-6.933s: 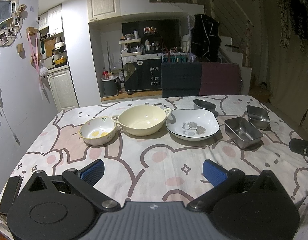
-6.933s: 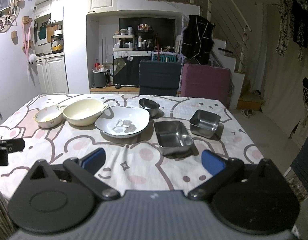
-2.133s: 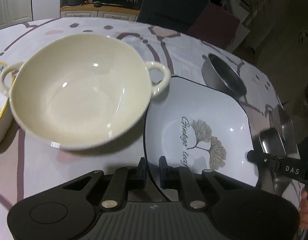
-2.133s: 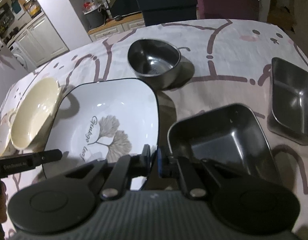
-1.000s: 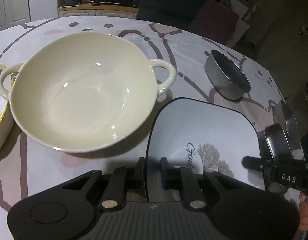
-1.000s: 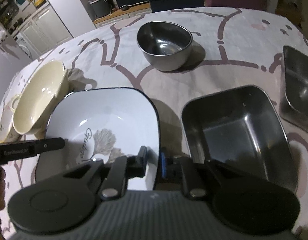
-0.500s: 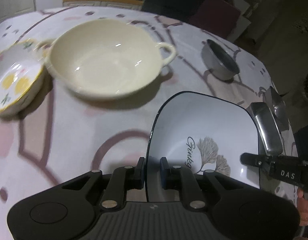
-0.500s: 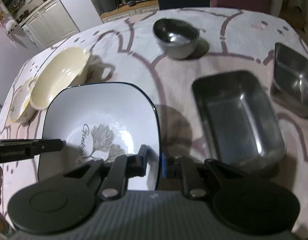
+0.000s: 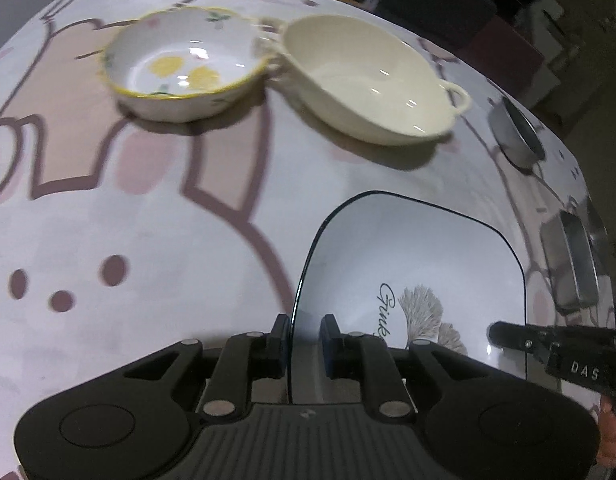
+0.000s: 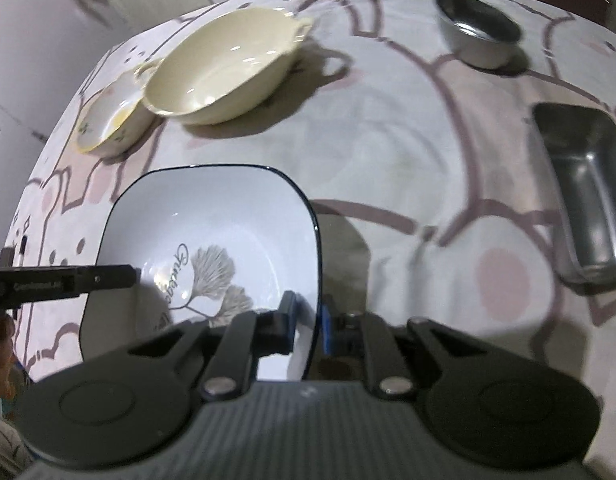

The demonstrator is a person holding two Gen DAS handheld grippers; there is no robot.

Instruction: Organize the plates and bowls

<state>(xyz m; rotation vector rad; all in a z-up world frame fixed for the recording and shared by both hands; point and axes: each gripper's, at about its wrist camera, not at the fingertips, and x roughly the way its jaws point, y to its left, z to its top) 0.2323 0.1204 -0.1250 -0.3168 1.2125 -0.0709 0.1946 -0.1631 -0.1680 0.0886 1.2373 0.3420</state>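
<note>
Plate [image 9: 411,264] lifted nearer, off bowls | left tool [image 9: 304,340] clamps rim | right tool [image 10: 308,324] clamps opposite rim

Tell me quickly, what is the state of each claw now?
Left claw: closed on the left rim of the square plate.
Right claw: closed on the right rim of the same plate.

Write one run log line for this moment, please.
left gripper: shut on square plate rim | right gripper: shut on opposite rim | plate: lifted
</note>
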